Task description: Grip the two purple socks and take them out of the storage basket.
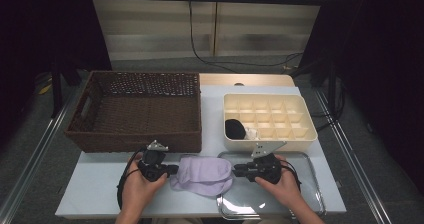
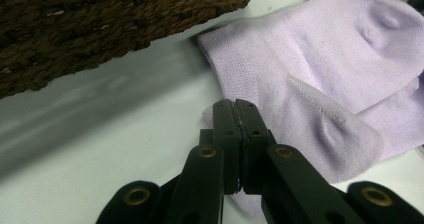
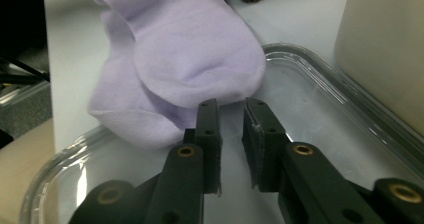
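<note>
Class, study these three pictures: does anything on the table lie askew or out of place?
Yes. The lilac socks lie crumpled, half on the table and half over the rim of the clear tray. The left gripper is shut at their edge; the right gripper is open at the toe.

We see two black hand-held grippers, left [image 1: 172,170] and right [image 1: 236,171], each topped with a grey three-cornered plate and trailing a black cable. Jaws are flat black bars on angular links with brass-coloured rivets. We see bare forearms, no sleeves in frame.
</note>
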Tool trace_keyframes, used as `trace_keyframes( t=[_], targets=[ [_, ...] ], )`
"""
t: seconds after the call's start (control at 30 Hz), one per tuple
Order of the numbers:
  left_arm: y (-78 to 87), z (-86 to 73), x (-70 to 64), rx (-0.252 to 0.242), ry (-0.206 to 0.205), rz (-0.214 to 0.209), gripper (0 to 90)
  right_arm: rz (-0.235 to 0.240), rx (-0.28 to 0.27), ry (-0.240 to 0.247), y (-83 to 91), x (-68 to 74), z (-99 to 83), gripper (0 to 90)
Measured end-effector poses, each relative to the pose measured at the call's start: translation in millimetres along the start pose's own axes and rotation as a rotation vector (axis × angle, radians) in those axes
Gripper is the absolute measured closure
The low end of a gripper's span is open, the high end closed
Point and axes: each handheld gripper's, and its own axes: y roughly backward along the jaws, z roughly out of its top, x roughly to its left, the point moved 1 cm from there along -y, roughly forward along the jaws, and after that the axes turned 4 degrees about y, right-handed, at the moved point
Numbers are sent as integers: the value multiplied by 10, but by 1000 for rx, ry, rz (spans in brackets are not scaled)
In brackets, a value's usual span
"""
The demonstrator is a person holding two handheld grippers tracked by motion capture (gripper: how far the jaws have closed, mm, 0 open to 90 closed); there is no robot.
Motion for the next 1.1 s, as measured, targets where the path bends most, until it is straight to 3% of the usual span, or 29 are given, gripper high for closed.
trace_keyframes(
  t=[0.2,0.4,0.43,0.5,0.63,0.83,0.9,1.0,1.03,1.1],
  targets=[
    [14,-2,-19,-3,0,-7,890,31,-37,-17,27,87,24,691],
    [22,-2,-23,-6,-5,-5,889,45,36,17,-142,163,-34,610],
    [18,-3,-23,-5,-5,-3,889,12,44,59,-156,185,-41,686],
    [16,-5,-17,1,-7,-4,889,36,55,63,-153,175,-35,833],
    [26,-3,-20,-9,-6,-3,889,30,62,67,-141,165,-21,889],
    [18,7,-31,-17,-9,-18,889,-18,38,49,-84,-50,31,889],
    [4,6,-19,-12,-8,-22,892,-37,37,72,-93,-142,62,885],
    [15,4,-10,-13,-3,-29,893,-52,37,86,-89,-185,85,880],
    [23,4,-9,-13,-1,-31,893,-41,25,83,-90,-205,90,860],
    [29,6,-8,-10,-2,-35,894,-60,9,79,-70,-224,92,817]
  ],
)
